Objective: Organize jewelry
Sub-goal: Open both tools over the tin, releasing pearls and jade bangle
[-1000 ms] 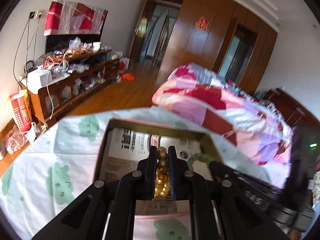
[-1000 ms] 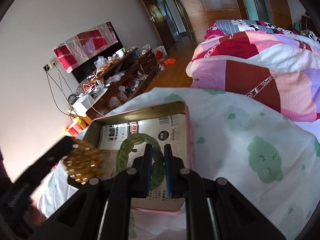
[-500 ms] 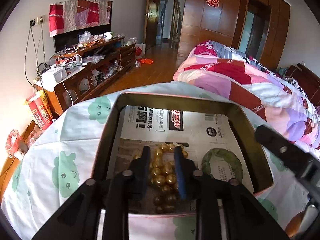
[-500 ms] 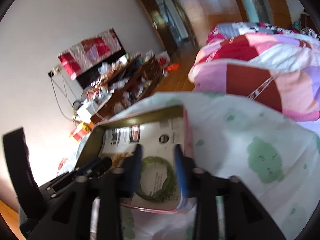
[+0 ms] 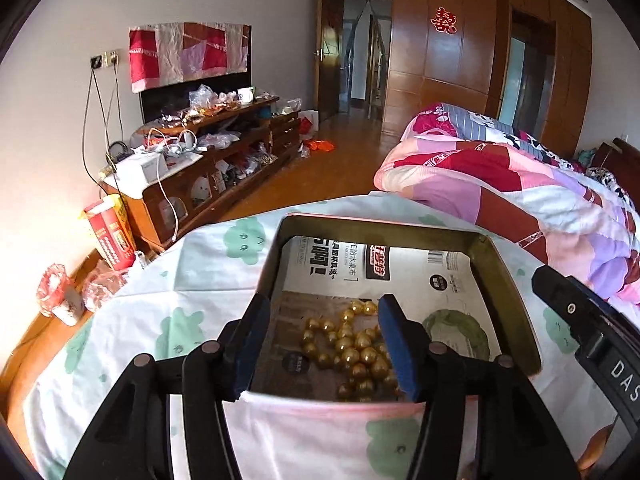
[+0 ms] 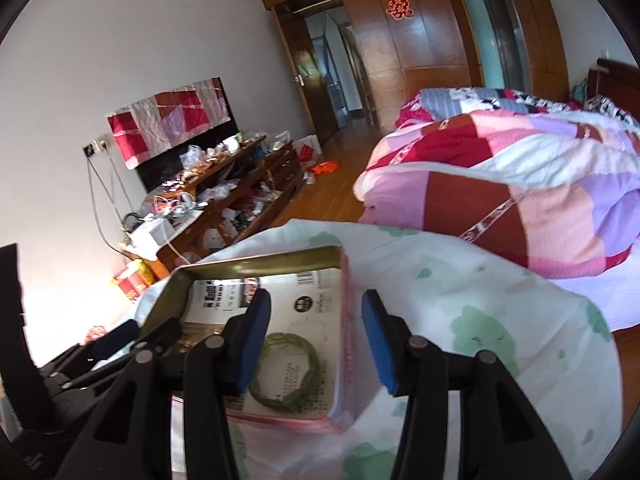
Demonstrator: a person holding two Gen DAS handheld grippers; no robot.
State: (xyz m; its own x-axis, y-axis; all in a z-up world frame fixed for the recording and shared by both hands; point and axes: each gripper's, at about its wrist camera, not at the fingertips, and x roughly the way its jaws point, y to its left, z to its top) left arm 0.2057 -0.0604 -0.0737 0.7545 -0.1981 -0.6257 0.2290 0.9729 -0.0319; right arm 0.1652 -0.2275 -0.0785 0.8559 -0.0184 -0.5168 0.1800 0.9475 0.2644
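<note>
I have the tin box [image 5: 508, 280] sitting on the cloud-print cloth [image 5: 200, 280], lined with printed paper [image 5: 400, 268]. Inside it the gold bead necklace [image 5: 354, 350] lies heaped near the front wall, and the green bangle [image 5: 456, 332] lies flat beside it, towards the right wall. My left gripper [image 5: 322, 344] has just been opening; its blue pads stand apart on either side of the beads and do not press them. My right gripper [image 6: 316, 338] has also just been opening and holds nothing, with the bangle [image 6: 286, 372] below its left pad. Only the left view shows the beads clearly. Only the right view shows the box's pink outer edge [image 6: 348, 320].
</note>
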